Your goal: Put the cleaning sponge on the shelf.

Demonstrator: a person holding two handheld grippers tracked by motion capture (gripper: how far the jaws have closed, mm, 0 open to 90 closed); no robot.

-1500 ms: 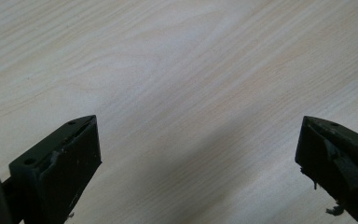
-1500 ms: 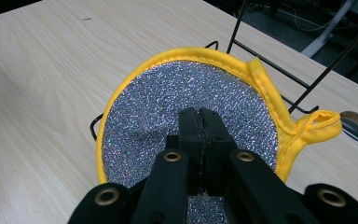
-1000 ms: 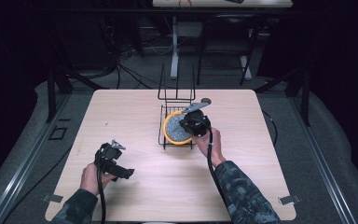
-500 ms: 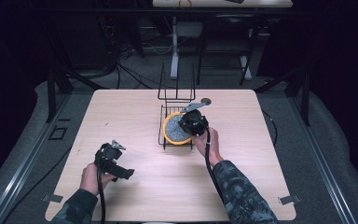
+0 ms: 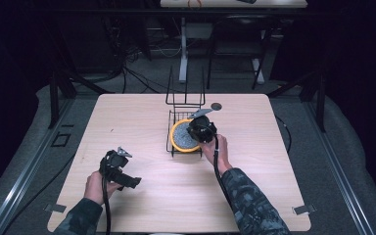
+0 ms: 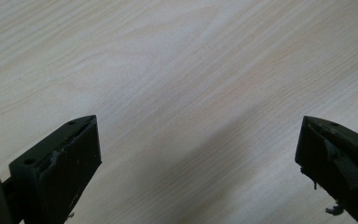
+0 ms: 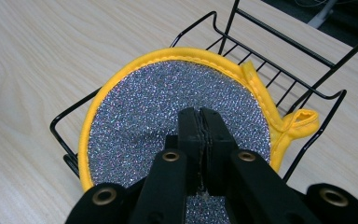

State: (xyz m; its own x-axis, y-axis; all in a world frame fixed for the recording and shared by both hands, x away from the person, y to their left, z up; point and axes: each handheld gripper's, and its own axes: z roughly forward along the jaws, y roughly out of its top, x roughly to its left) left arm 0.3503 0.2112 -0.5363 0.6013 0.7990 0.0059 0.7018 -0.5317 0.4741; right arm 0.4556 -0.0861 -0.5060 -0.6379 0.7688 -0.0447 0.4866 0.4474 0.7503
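Surface [image 5: 142,127]: pale wood-grain top, rounded corners, standing on a grey floor [image 5: 352,147]. Directly on it: one black wire rack [image 5: 176,128], just past centre toward 12 o'clock, its tall back rising on the far side. Small dark round grommet [image 5: 216,106] set in the top at 1 o'clock from the rack.
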